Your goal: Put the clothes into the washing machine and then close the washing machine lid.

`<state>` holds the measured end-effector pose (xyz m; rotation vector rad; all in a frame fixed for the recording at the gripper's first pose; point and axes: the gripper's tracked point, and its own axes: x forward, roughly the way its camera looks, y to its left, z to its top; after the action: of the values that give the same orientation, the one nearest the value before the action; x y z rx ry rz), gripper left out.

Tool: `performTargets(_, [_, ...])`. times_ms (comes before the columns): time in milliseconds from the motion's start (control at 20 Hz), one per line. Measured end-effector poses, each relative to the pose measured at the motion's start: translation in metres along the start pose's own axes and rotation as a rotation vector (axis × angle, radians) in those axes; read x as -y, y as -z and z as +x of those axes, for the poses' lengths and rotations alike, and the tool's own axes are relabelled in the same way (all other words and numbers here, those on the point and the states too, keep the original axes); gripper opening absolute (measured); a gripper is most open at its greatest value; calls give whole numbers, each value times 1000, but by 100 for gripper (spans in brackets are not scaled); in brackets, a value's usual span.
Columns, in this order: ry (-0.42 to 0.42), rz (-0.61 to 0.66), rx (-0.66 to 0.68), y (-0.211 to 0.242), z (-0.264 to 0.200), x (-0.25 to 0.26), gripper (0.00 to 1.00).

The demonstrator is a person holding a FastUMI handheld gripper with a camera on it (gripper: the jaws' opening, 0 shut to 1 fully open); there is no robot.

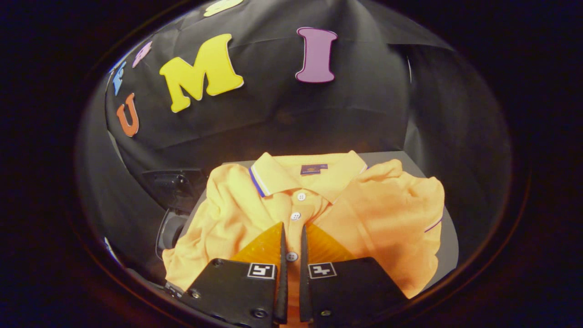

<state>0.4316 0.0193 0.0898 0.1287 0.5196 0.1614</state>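
Both fingers of the gripper point(292, 237) stand nearly together, with only a narrow gap between them, and in this gap the button strip of the orange polo shirt point(319, 205) is seen. It seems the fingers pinch a fold of the cloth there, but whether both really press on it cannot be told — the fabric may only lie under them. The placket is a sensible place for a grip, because the cloth is doubled and thick there and will not slip out so easily.

One shirt is present, folded loosely with its sleeves tucked in, the collar turned away from the fingers. Three buttons can be counted on it: two ahead of the fingertips and one point(292, 256) between the fingers. The shirt lies on a grey flat surface point(448, 246) beyond which the black cloth wall rises. Probably it was laid flat like this so that it is easy to reach from above.

To the left of the shirt, lower than the surface, a dark object with a round part point(172, 228) stands — perhaps the washing machine, but it is too dim to say
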Motion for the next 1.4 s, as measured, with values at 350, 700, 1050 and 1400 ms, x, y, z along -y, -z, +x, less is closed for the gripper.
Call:
performTargets(350, [-7, 0, 28, -1, -40, -14, 9])
performTargets(700, [-44, 9, 119, -22, -112, -64, 9])
performTargets(1050, [-81, -15, 200, -28, -167, -144, 9])
performTargets(1400, [-158, -39, 234, -26, -198, -244, 9])
